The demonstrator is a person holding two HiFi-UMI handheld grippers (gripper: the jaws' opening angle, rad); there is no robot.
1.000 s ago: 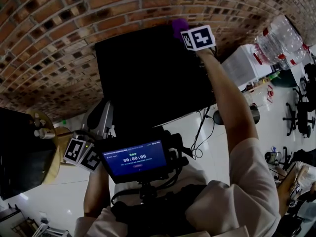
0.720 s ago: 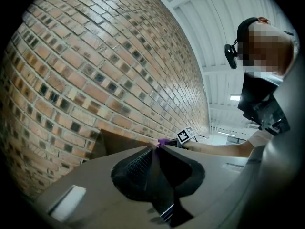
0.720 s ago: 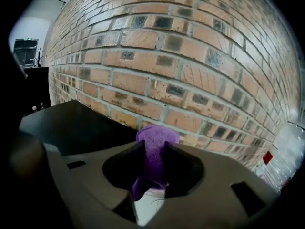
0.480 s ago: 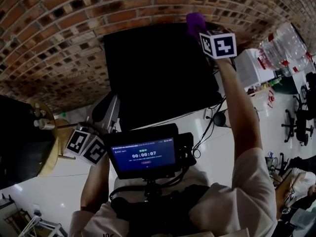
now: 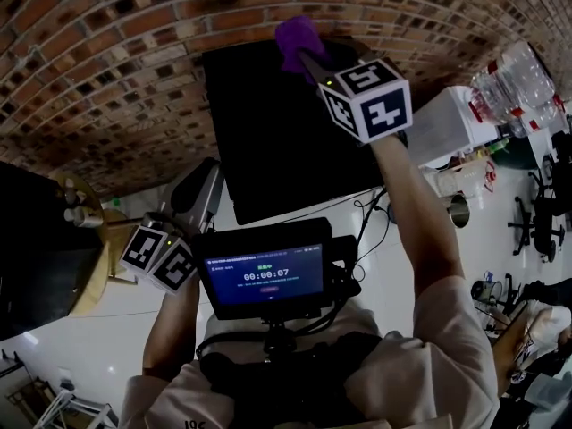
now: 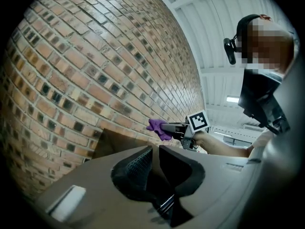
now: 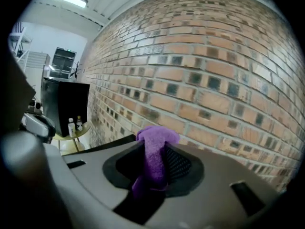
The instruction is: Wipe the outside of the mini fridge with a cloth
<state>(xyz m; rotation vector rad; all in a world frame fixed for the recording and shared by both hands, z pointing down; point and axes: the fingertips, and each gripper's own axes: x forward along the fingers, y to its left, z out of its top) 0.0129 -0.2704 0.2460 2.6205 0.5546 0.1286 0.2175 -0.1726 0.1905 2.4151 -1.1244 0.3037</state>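
Head view, from above. The black mini fridge [image 5: 295, 141] stood with its back against the brick wall [image 5: 125, 52]. Over its far top edge reached the right gripper [image 5: 306, 58], pinching a purple cloth [image 5: 295, 38] that sat where the fridge top met the wall. Contact with the fridge could not be told from this view. At the near left hung the left gripper [image 5: 207, 175], just beside the fridge's left edge; whether it touched was unclear. Further left stood a round side table [image 5: 89, 284] carrying small bottles [image 5: 76, 226].

Left gripper view. The tongs were drawn almost together, with only a slit between the pads and nothing in it. Beyond them the purple cloth showed at the right gripper's tips, near the far right of the fridge top and close to the bricks. It seemed raised slightly off the top, so no wiping contact was judged at that instant.

Right gripper view. Both pads pressed on the purple cloth, which stood bunched between them and bulged past the tips toward the wall. A dark strip of the fridge top lay below and to the left.

Progress. No surface showed a wiped track or smear, so what had been cleaned could not be read. By judgement the task was at an early stage: the cloth was gripped and brought to the top, while the top, sides and door remained to be wiped.
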